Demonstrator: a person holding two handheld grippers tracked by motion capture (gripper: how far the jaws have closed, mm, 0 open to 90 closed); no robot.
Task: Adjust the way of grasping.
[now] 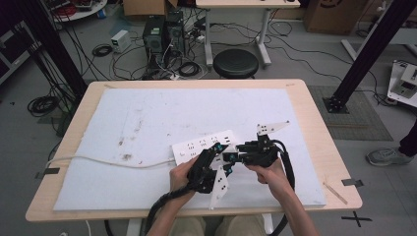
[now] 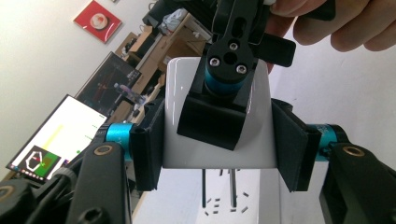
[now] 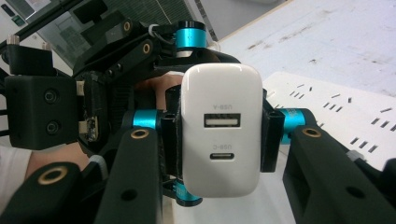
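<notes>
Just off the power strip's (image 1: 204,146) four-o'clock corner above the bench (image 1: 314,147), both the left tool (image 1: 216,156) and right tool (image 1: 231,157) clamped the small, light, rigid, glossy charger (image 3: 220,130) by its flat sides, likely slippery.

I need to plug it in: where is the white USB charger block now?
The white USB charger block is clamped between both grippers just above the white power strip, near the table's front middle in the high view.

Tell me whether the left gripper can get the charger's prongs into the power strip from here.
Probably yes: the left gripper grips the charger, prongs pointing at the power strip just beyond, nothing between.
</notes>
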